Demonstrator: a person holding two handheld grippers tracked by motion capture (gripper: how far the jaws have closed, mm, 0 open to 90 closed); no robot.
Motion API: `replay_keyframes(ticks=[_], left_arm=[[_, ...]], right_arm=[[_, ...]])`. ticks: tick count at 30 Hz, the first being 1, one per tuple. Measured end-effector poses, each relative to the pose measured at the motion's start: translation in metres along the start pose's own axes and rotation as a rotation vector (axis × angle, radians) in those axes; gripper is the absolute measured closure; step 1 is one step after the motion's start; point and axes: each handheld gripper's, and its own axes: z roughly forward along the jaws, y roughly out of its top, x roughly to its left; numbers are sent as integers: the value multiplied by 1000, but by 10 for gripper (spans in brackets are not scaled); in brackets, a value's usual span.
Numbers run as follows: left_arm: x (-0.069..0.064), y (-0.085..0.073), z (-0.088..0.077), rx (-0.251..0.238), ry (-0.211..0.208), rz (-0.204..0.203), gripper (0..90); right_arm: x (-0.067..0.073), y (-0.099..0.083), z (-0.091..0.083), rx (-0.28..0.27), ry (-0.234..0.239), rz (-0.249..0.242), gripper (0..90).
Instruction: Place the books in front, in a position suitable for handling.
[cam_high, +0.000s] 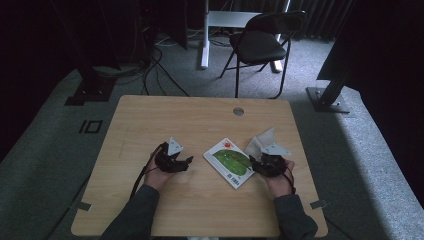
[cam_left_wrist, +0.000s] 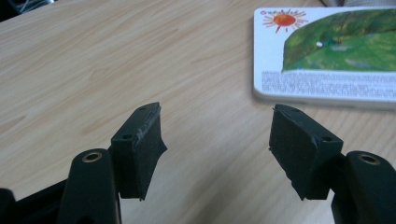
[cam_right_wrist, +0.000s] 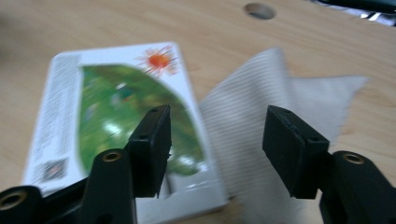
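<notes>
Worktop (cam_high: 150, 125) before us carries a white box (cam_high: 229, 161) with a grey cloth (cam_high: 261, 142) just beside it. Our right gripper (cam_right_wrist: 215, 140) hovers over both, spread and empty; our left gripper (cam_left_wrist: 217, 140) is spread nearby.

Bare table (cam_high: 150, 120) lies open left of the book (cam_high: 230, 161); the grey cloth (cam_high: 261, 142) just beside it crowds the right edge.

White box (cam_high: 229, 162) with green picture, orange sun and barcode: lying flat on the table, right of centre, turned diagonally. Pale ribbed cloth (cam_high: 262, 141): crumpled just right of the box, touching its far-right edge.
</notes>
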Motion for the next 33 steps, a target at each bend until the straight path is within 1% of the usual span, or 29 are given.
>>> replay_keyframes(ticks=[2,4,6,8,10,11,12,13,15,16,17,18,21,23,24,25,26,27,30,32,33], left_arm=[[-3,5,5,2,-6,18,349],[-5,10,11,4,-12,22,349],[-8,15,16,5,-19,29,349],[-12,20,23,7,-26,38,349],[-15,23,28,10,-37,40,353],[-17,25,31,9,-41,43,353],[-19,27,34,10,-45,48,362],[-21,28,37,13,-51,52,368],[-25,31,42,17,-64,51,375],[-25,31,42,17,-64,51,378],[-27,32,49,21,-74,49,378],[-27,32,52,29,-79,46,380],[-28,30,62,50,-96,24,379],[-28,29,69,69,-113,12,375],[-27,29,71,63,-125,-9,373],[-26,29,72,63,-133,-24,372],[-25,29,73,61,-141,-34,372],[-25,29,74,63,-146,-36,373],[-24,30,74,64,-159,-42,375],[-25,30,75,66,-178,-40,387],[-25,30,74,67,-196,-39,396]], right_arm=[[7,-4,0,10,13,-11,393],[14,-12,2,39,45,-14,370],[16,-14,2,46,47,-7,359],[16,-19,5,65,53,10,336],[13,-25,9,86,60,51,316],[13,-25,9,86,60,51,316],[12,-29,11,101,55,71,302],[11,-30,12,109,57,76,302],[11,-31,12,108,62,85,300],[11,-31,12,108,62,85,300],[11,-32,12,107,65,94,299],[11,-33,11,106,70,115,296],[15,-34,12,116,62,98,291],[16,-34,12,119,72,109,285],[16,-35,11,120,74,116,284],[17,-36,11,125,76,149,285],[17,-36,11,125,76,149,285],[17,-37,10,123,77,167,286],[16,-39,10,122,84,194,286],[16,-39,10,123,89,194,285],[16,-39,10,122,92,193,285]])
